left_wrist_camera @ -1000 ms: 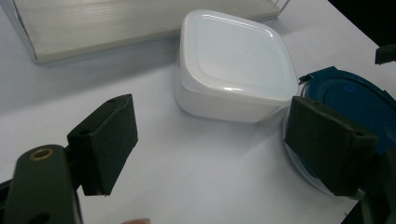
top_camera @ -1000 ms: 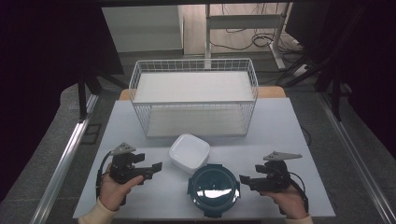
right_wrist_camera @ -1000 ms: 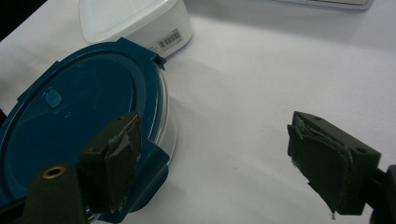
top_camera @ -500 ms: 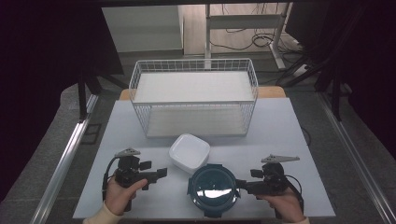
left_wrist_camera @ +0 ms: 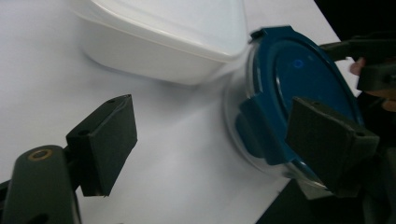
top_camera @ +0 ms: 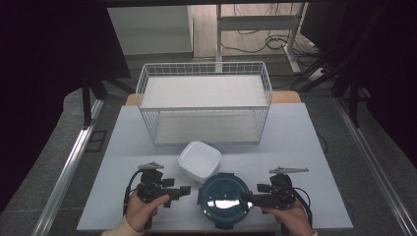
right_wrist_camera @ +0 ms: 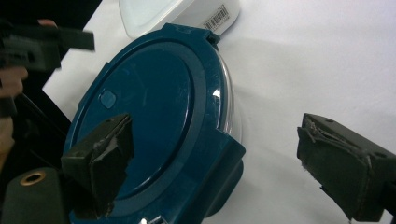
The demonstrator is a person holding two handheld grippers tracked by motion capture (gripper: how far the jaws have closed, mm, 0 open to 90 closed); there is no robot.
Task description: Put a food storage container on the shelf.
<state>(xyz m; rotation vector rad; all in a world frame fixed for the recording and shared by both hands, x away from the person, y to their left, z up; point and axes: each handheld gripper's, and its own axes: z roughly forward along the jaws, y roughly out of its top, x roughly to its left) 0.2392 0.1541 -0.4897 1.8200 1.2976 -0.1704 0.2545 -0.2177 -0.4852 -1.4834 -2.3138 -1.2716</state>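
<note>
Right gripper — jaws spread wide and just been opening; one pad hangs over the blue lid, the other over bare table, and I see nothing pinched between them. The near clip tab of the lid sits between the jaws, not pressed.

Left gripper — jaws spread, empty; one pad over the table, the other in front of the lid's rim, whether touching I cannot tell.

Round container with blue lid — at the near edge of the table, midway between my two hands, flanked by a gripper on each side. Clear body, four clip tabs.

White square dish — just behind the container and to its left, close to its rim or touching; I cannot tell which.

Wire basket — at the far side, well apart, empty.

Risks, as I judge them: the container stands close to the table's near edge, so a sideways push from either jaw could slide it off toward me. A pad catching the lid's smooth top instead of a tab would likely slip. A hard nudge away from me could shove the container into the white dish.

Against the earlier frame: my left hand has come inward and lower toward the container; the right has barely shifted. Container, dish and basket lie unmoved.
</note>
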